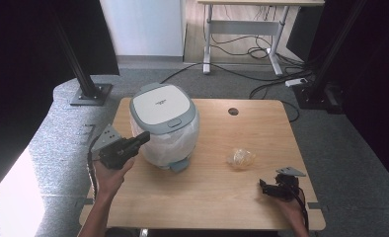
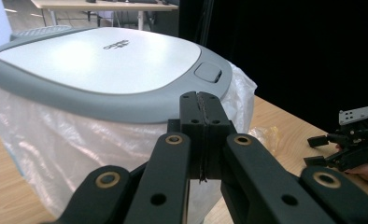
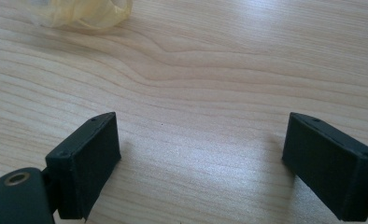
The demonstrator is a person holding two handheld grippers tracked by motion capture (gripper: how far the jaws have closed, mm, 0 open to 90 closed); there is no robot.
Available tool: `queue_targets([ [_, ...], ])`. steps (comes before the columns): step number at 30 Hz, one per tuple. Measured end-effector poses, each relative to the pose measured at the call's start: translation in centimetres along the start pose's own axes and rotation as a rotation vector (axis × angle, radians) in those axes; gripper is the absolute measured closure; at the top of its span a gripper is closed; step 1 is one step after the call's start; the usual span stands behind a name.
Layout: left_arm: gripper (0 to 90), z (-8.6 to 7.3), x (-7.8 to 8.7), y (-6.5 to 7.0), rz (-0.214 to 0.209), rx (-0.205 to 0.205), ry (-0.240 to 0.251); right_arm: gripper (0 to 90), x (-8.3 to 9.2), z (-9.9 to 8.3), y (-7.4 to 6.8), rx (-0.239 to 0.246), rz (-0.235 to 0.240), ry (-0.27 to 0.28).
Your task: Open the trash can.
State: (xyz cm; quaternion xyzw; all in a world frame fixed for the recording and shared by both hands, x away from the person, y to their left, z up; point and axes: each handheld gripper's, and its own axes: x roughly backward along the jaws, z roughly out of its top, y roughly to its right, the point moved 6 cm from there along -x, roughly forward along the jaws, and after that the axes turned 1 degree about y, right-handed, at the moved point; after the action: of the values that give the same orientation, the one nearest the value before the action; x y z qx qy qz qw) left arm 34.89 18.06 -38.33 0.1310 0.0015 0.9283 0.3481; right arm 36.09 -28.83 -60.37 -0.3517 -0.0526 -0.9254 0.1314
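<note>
Small lidded bin (image 1: 164,126) toward back-left of wooden bench (image 1: 207,197); rounded-square body, grey rim, flat white lid panel, clear plastic liner (image 1: 182,140) bulging out below rim, thin and wrinkled. Grey release button (image 2: 207,72) on lid's front edge; small foot pedal (image 1: 179,165) at base, facing the person.

Left gripper (image 1: 144,137) raised beside bin's left-front, jaws clenched flat together on nothing, tips pointing at rim and just short of it, near liner; touching or not, cannot tell. Button lies just beyond and slightly right of tips in left gripper view. Left hand (image 1: 109,174) clearly the nearer to bin.

Right gripper (image 1: 265,188) low at front-right bench edge, jaws released wide, nothing between, bare woodgrain beneath. Crumpled yellowish translucent film wad (image 1: 241,158) ahead and left of these jaws, apart from them, between bin and right gripper; no clear long axis, soft, light, likely to skid if nudged.

Judgement: lid press falls to left, wad pickup to right.
</note>
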Motion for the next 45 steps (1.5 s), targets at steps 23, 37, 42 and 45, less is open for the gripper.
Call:
queue_targets([
  [23,89.4,1.5,-3.0,1.0,-0.038,-0.037,-0.024,12.9,0.1,0.0,-0.1,0.005,0.004,0.006],
  [37,89.4,2.4,-4.9,1.2,-0.042,-0.048,-0.042,13.2,0.1,0.0,-0.1,0.003,0.006,0.008],
  [42,89.4,2.8,-5.7,1.3,-0.043,-0.052,-0.052,13.2,0.1,0.0,-0.1,0.001,0.006,0.005],
  [45,89.4,3.1,-6.4,1.5,-0.043,-0.057,-0.056,13.2,0.1,0.0,-0.1,0.002,0.005,0.004],
])
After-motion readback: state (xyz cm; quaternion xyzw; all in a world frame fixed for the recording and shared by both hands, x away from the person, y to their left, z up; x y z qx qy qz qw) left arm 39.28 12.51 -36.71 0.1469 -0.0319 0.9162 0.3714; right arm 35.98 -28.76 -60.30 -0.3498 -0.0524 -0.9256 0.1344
